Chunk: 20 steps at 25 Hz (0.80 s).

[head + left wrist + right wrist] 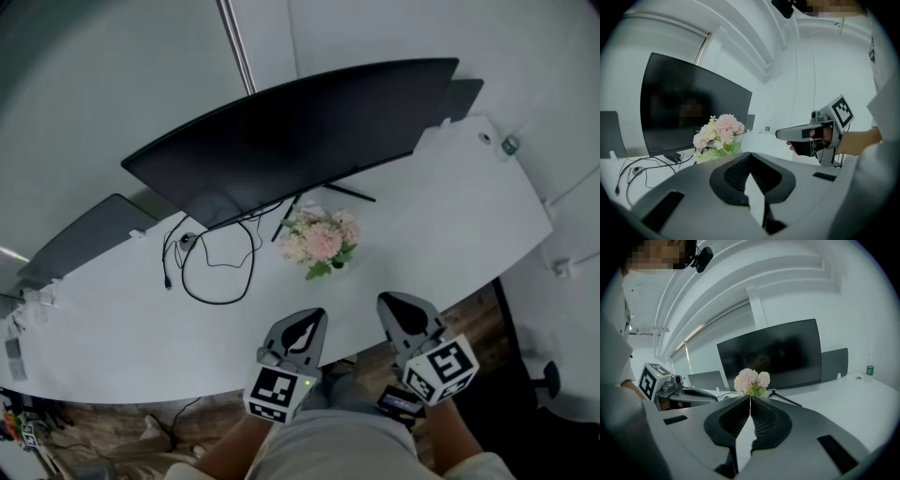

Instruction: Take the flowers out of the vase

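**Tools shut, flowers not yet reached**

Pressed together and pinching nothing, the left tool and the right tool are held side by side over the near edge of the worktop. Both are tilted slightly down and aimed at the flowers, which are stood before the monitor, well apart from both. The blooms are judged soft, light and easily crushed, so a hold low on the stems is advised. The vase cannot be made out beneath them.
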Tool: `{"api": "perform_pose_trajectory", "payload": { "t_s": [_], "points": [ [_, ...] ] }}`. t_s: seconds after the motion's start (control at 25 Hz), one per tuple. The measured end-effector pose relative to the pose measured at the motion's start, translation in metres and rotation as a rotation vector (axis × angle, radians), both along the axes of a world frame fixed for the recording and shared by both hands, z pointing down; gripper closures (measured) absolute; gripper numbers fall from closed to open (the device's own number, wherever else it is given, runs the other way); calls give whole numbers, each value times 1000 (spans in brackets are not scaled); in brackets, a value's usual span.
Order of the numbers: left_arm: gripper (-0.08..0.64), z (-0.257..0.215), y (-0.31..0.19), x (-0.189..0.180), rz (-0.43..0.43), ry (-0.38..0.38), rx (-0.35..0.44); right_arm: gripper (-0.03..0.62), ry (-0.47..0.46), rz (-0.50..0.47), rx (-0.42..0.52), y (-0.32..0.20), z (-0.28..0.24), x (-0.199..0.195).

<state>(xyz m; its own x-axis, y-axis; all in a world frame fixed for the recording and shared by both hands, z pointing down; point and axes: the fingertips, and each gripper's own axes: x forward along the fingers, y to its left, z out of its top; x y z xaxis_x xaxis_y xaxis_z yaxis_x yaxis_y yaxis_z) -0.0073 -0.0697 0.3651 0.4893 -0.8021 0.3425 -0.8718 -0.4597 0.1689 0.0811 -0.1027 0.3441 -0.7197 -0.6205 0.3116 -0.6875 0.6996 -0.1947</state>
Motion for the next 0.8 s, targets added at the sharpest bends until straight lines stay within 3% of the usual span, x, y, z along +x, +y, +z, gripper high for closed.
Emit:
{"api": "perform_pose_trajectory", "payload": {
  "t_s": [0.68,0.8],
  "points": [
    [557,73,-37,-6,-5,-12,-48,560,20,15,-37,-44,43,-16],
    [518,85,-43,-5,0,-27,-59,558,31,5,-30,-49,50,-20]
  ]
}}
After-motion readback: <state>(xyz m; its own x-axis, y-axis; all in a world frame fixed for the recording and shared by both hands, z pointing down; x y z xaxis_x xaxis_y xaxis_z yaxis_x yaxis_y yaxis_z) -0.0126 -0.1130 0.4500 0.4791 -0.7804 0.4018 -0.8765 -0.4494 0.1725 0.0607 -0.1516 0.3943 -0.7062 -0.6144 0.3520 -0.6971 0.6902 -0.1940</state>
